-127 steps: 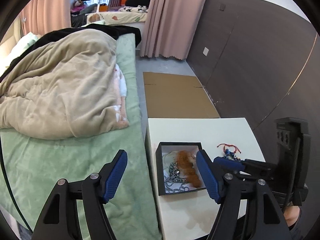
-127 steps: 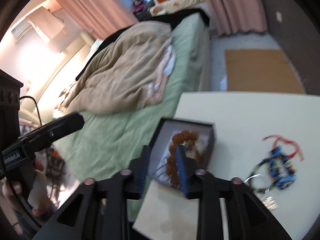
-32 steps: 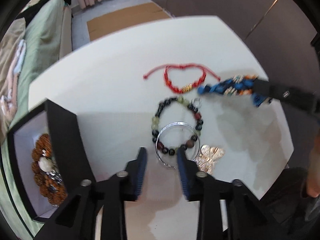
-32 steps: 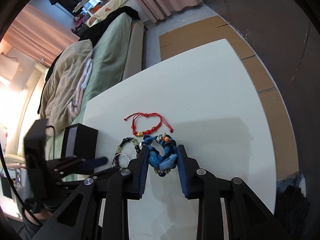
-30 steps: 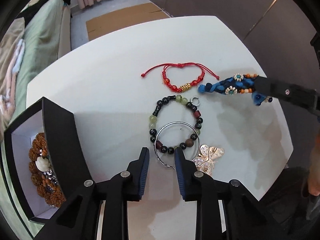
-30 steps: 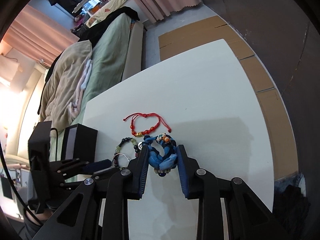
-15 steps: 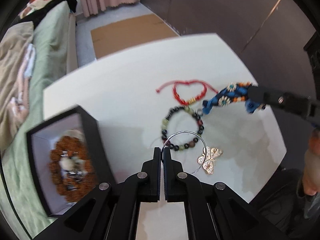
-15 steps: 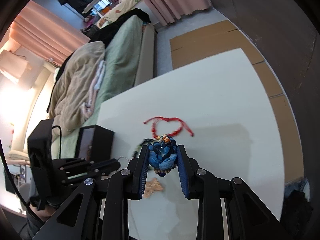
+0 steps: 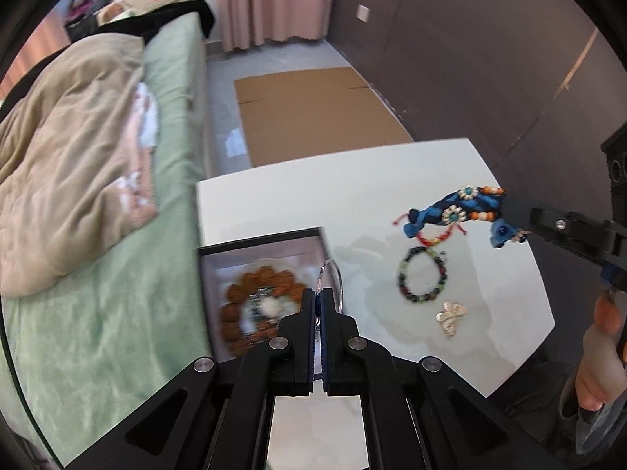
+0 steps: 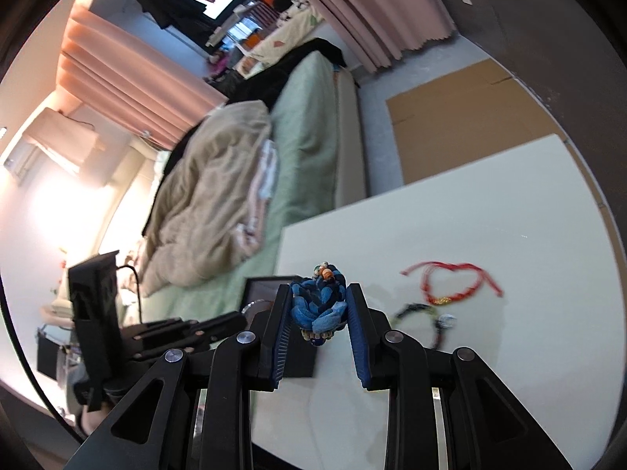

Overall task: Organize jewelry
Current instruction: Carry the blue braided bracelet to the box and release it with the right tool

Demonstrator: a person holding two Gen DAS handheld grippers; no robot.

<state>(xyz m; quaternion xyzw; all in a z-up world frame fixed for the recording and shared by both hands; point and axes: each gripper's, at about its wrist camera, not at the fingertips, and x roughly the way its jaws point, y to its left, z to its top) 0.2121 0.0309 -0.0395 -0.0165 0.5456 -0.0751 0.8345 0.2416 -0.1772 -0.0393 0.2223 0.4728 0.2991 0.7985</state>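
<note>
My left gripper [image 9: 318,293] is shut on a thin silver bangle [image 9: 340,274], which stands edge-on above the right wall of the open black box [image 9: 258,243]. A brown bead bracelet [image 9: 235,313] lies inside the box. My right gripper [image 10: 318,309] is shut on a blue braided bracelet [image 10: 319,305] and holds it above the white table [image 10: 490,203]; the left wrist view shows this blue braided bracelet [image 9: 454,211] at the right. On the table lie a red cord bracelet [image 10: 450,282], a dark bead bracelet [image 9: 421,274] and a gold butterfly brooch [image 9: 450,315].
A bed with a green sheet [image 9: 117,293] and a beige blanket [image 9: 70,149] runs along the table's left side. Flat cardboard [image 9: 313,113] lies on the floor beyond the table. A dark wall panel [image 9: 490,58] stands at the right. A person's hand [image 9: 599,356] grips the right tool.
My left gripper shut on the silver bangle, lifted it off the table and carried it left over the box. My right gripper rose with the blue bracelet.
</note>
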